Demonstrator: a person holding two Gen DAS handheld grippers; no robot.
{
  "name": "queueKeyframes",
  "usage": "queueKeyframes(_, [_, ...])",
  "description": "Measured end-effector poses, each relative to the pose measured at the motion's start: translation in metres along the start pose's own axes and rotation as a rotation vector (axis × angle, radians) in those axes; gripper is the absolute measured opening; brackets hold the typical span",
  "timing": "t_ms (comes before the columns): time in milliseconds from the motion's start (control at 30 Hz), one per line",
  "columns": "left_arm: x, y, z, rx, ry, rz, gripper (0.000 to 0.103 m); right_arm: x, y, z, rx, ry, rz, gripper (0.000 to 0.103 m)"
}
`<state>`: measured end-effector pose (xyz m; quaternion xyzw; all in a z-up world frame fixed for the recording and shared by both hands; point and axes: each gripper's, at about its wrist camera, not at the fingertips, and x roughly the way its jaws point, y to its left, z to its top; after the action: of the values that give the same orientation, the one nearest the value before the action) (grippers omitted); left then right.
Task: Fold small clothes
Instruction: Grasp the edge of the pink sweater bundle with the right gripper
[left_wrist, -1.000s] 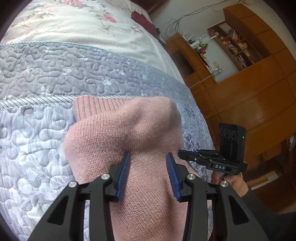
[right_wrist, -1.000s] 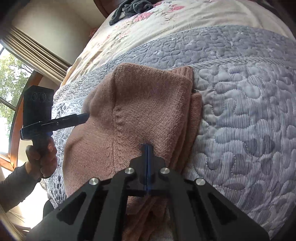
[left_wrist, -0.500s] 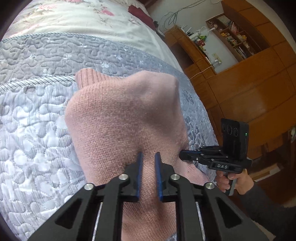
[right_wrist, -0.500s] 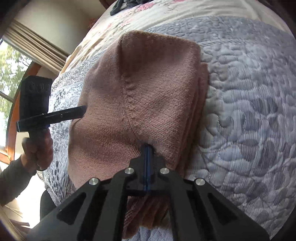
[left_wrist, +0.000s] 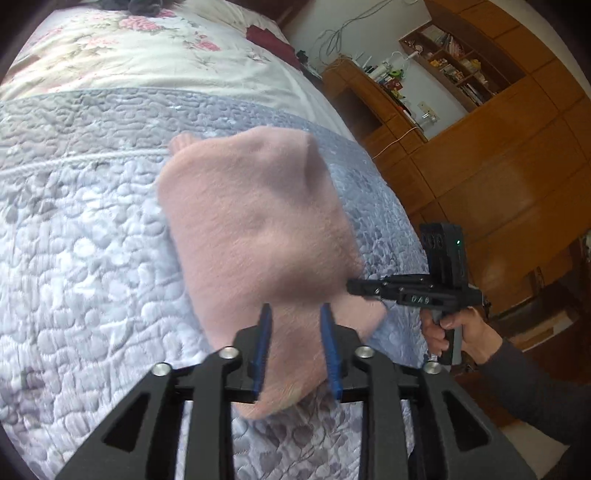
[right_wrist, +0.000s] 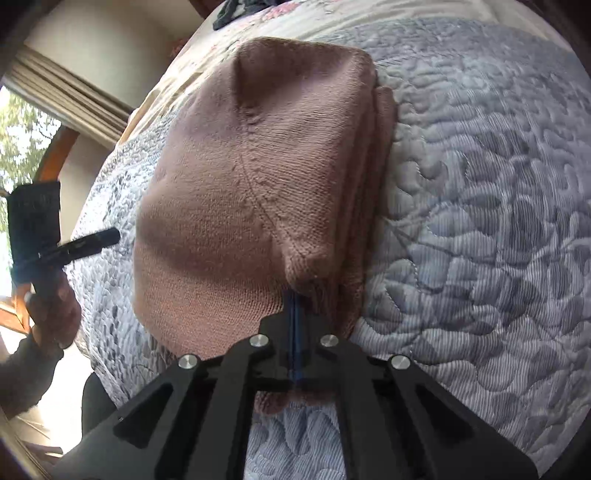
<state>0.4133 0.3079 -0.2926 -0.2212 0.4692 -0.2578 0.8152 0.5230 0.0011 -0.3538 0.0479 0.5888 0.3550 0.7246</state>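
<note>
Two claws work one pink knit garment (right_wrist: 240, 192). The right claw (right_wrist: 295, 314) is clenched on its near hem, blue pads pressed together; the left claw (left_wrist: 295, 347) is parted, straddling the cloth without pinching. The garment is already stacked in several layers on the grey quilted band of the bed (right_wrist: 480, 184), near the foot edge. I'd judge only final squaring and letting go remain.
</note>
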Motion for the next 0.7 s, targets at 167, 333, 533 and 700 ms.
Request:
queueKeyframes(167, [-0.008,0.041,-0.027,-0.102,0.031,0.052,0.071,-0.02,0.004,0.004,0.022,-0.011,0.058,0.001])
queueKeyframes(333, [0.008,0.07,-0.036,-0.233,0.069,-0.076,0.073,-0.042,-0.027,0.034,0.219,-0.104,0.18,0.086])
queueKeyframes(533, [0.032,0.09,-0.037,-0.366,0.101,-0.221,0.074,0.0,-0.067,0.073,0.392,-0.039,0.296,0.087])
queueKeyframes(700, [0.048,0.091,-0.036,-0.398,0.127,-0.304,0.074,0.023,-0.059,0.098,0.358,0.003,0.298,0.089])
